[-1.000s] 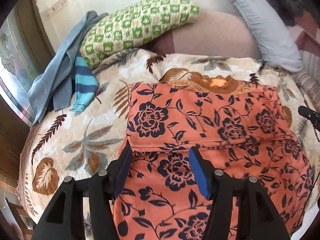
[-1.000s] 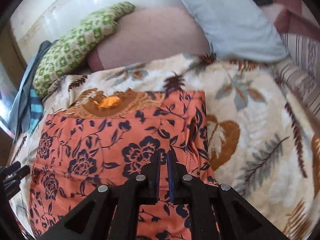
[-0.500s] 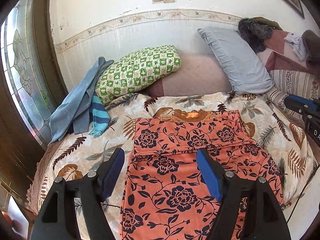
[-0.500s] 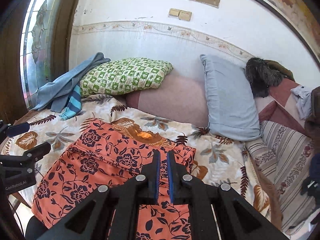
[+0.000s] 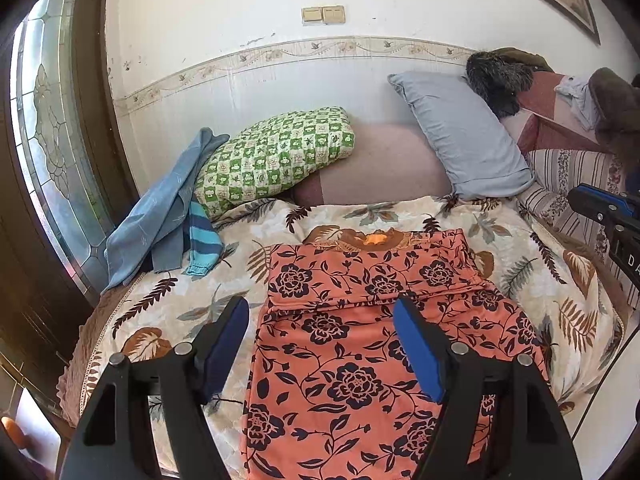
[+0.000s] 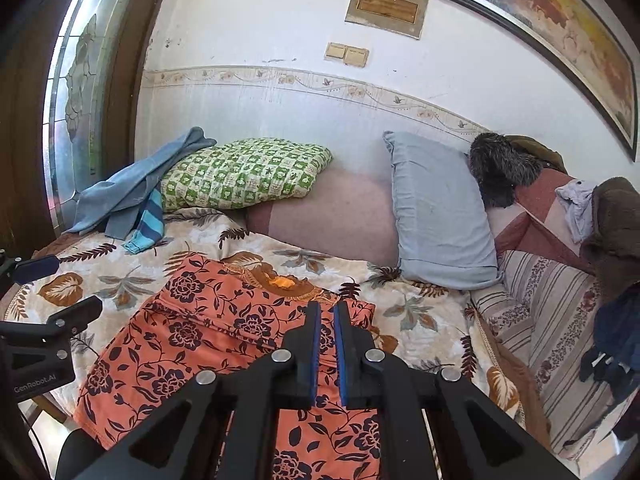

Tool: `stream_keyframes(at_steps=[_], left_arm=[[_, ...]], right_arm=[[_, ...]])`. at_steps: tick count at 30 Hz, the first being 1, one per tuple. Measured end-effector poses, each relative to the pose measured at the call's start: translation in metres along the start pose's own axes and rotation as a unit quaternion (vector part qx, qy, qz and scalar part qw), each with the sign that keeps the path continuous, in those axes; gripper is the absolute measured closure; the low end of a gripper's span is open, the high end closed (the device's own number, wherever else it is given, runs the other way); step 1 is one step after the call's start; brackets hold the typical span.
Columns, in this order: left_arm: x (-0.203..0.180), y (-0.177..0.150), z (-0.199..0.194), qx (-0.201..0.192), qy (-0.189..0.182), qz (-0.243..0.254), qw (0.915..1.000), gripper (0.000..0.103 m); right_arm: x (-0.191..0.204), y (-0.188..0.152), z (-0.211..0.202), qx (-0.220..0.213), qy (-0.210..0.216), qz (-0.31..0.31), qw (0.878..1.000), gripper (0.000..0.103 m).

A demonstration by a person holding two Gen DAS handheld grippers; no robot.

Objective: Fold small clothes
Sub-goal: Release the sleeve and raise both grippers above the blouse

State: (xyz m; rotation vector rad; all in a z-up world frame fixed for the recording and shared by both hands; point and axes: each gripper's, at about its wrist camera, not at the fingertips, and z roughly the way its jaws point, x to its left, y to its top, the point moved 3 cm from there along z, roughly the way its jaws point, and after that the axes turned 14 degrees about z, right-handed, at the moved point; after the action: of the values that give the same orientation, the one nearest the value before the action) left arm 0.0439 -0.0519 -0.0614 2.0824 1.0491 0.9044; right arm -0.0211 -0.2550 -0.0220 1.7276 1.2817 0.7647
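An orange dress with dark flowers [image 5: 360, 340] lies flat on the leaf-print bedspread [image 5: 168, 320], its brown collar toward the pillows. Its upper part carries a folded layer with a straight edge across the middle. My left gripper [image 5: 320, 308] hovers above the near half of the dress, open, with nothing between its blue pads. My right gripper [image 6: 327, 312] hangs above the dress [image 6: 192, 340] near its right edge; it is shut and holds nothing. Each gripper shows at the edge of the other's view: the left gripper [image 6: 60, 288] and the right gripper [image 5: 600, 208].
A green checked pillow [image 5: 276, 156] and a grey-blue pillow [image 5: 460, 140] lean on the wall. Blue clothes with a striped sleeve [image 5: 172, 208] lie at the far left by the window. Striped bedding and a clothes heap [image 6: 580, 280] fill the right side.
Both grippers have pulled back and up from the dress, so the whole bed and wall now show. The left jaws have spread wider. The right stays shut. The dress has not moved.
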Motion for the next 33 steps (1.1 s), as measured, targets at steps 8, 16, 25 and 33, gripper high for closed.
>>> stream_keyframes(at_steps=[8, 16, 25, 33], left_arm=[[-0.002, 0.0, 0.0, 0.002, 0.0, -0.003, 1.0, 0.027], [-0.021, 0.008, 0.002, 0.002, -0.012, 0.009, 0.9999, 0.027], [-0.054, 0.023, 0.006, 0.005, -0.024, 0.035, 0.9991, 0.027], [-0.074, 0.031, 0.006, 0.003, -0.029, 0.047, 0.9984, 0.027]], right_arm=[[-0.009, 0.002, -0.013, -0.013, -0.008, 0.007, 1.0, 0.094], [-0.046, 0.003, -0.018, -0.019, -0.036, 0.037, 0.998, 0.094], [-0.088, -0.002, -0.018, -0.018, -0.06, 0.065, 0.996, 0.094], [-0.109, -0.007, -0.019, -0.016, -0.068, 0.08, 0.994, 0.094]])
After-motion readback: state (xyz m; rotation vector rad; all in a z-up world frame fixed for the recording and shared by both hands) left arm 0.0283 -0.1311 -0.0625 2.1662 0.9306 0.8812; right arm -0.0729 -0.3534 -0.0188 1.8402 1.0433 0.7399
